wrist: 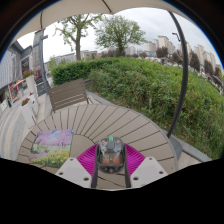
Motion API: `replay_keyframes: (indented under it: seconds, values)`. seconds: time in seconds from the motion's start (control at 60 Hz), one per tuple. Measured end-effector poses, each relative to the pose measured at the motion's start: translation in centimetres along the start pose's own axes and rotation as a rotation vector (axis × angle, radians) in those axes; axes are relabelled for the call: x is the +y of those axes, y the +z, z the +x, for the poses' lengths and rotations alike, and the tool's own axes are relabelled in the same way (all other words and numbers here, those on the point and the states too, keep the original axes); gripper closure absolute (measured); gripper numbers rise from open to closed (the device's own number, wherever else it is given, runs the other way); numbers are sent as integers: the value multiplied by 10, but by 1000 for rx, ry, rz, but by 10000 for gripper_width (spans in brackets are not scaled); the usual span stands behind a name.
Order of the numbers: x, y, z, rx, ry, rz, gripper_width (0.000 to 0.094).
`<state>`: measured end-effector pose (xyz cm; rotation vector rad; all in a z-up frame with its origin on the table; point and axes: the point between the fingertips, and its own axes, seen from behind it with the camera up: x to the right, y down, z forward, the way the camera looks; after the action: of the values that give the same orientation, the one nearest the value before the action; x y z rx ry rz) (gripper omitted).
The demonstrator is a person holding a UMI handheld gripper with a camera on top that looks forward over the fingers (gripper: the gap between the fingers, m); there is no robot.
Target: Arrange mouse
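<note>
A small see-through mouse (111,153) with a green light at its far end sits between the fingers of my gripper (111,160). Both magenta pads (87,160) press against its sides, so the gripper is shut on the mouse. It hangs just above a round slatted wooden table (100,122). A coloured mouse mat (52,146) with a flowery picture lies on the table to the left of the fingers.
A wooden bench (68,93) stands beyond the table on the left. A tall green hedge (150,85) runs along the right. A dark parasol pole (183,70) rises at the right. Trees and buildings stand far off.
</note>
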<state>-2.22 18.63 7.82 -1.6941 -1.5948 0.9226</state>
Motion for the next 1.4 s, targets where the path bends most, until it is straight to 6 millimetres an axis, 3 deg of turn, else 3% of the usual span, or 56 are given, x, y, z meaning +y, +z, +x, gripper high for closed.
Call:
replay_keyframes:
  seconds: [0.117,0.183,0.283,0.417,0.5,0.583,0.65,0.7,0.733,0.767,0.783,0.8,0.833,0.883,0.967,1.083,1.167,1.25,1.35,1.4]
  values:
    - [-55,-2,-68,-69,11,44,558]
    - [-70,6,-113,-91,-12,56,559]
    - [-64,24,-182,-130,-10,41,559]
    - [-22,62,-259,-143,-56,-2,553]
    - [17,88,-290,-150,-86,-59,541]
    - [49,102,-302,-131,-111,-101,526]
    - [68,107,-307,-118,-119,-135,484]
    - [63,110,-309,-108,-121,-112,444]
    - [64,105,-309,-102,-130,-128,353]
    - [64,102,-309,-99,-131,-147,193]
    - [62,96,-309,-99,-128,-155,100]
    - [60,93,-309,-97,-121,-158,79]
    - [54,83,-306,-88,-106,-164,112]
    - [44,66,-300,-71,-97,-176,91]
    - [26,18,-282,-36,-101,-193,83]
    - [7,-65,-262,-32,-124,-207,85]
    - [8,-122,-246,-32,-129,-234,84]
    - [12,-167,-229,-19,-137,-263,84]
    - [18,-203,-222,-31,-122,-282,84]
    - [20,-209,-222,-51,-117,-282,85]
